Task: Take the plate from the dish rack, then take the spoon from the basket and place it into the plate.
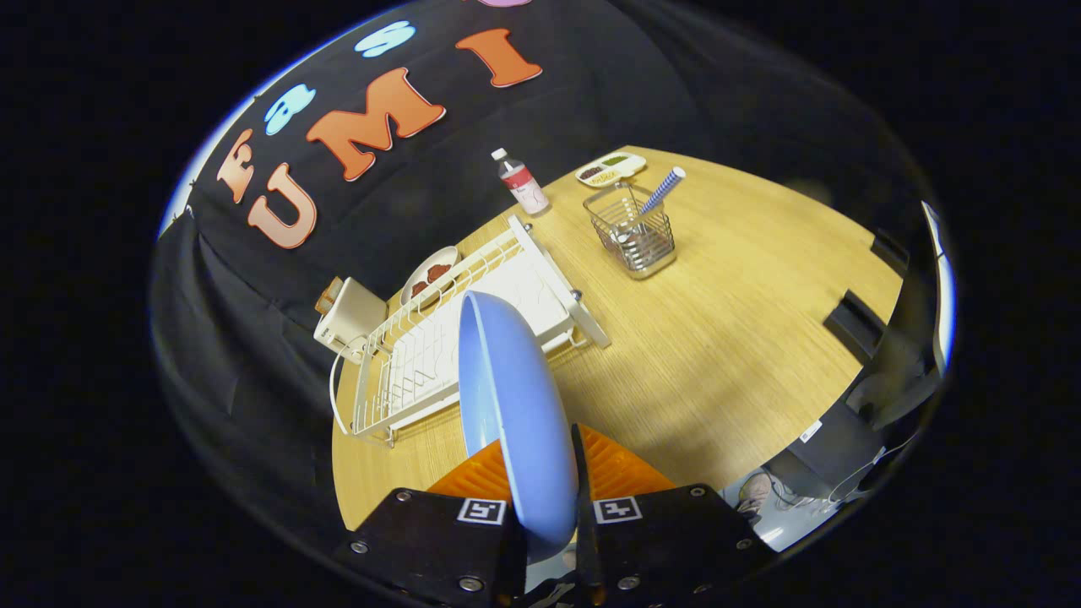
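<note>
The fingers (540, 473) are closed on the rim of the blue plate (511, 397), one on each face, and the plate stands on edge between them, rising toward 12 o'clock, clear of the wooden surface (726, 338). It looks already lifted free of the white dish rack (439, 338), which lies just beyond at about 11 o'clock, so the step in hand is most likely setting the plate down.

To do that well, I would carry it to the bare stretch of surface at about 1 to 2 o'clock, turn the wrist so the plate goes from upright to flat, and lower it until its base rests fully before letting the fingers part; letting go while it is tilted risks it rolling or clattering. Landing it short of the wire basket (635, 230) keeps the later reach brief.

The basket sits farther off at 1 o'clock, with the spoon (664, 189) standing in it, striped handle up. Beyond are a bottle (522, 181) and a small tray (610, 168).
</note>
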Demonstrator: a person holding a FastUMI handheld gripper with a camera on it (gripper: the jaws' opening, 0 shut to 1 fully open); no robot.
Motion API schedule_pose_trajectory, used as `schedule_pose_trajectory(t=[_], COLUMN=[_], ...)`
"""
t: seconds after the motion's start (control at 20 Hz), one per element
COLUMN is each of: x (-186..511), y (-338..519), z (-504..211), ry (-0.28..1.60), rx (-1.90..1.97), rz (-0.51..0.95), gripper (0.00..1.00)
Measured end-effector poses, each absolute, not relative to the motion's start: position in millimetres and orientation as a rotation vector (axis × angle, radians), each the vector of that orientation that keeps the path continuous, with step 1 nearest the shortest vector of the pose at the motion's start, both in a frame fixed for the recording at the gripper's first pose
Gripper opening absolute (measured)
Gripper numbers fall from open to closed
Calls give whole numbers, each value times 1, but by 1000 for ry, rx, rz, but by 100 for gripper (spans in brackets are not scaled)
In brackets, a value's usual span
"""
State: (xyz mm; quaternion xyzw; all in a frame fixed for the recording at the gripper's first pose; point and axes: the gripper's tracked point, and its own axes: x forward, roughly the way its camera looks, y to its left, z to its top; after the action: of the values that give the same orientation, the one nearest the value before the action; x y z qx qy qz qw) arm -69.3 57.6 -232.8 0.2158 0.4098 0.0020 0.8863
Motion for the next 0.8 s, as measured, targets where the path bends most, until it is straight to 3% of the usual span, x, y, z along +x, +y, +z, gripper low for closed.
schedule_pose_trajectory(t=[0.8], x=[-76], y=[93], z=[-302], ry=[994], rx=[704], rz=[8], gripper=[26])
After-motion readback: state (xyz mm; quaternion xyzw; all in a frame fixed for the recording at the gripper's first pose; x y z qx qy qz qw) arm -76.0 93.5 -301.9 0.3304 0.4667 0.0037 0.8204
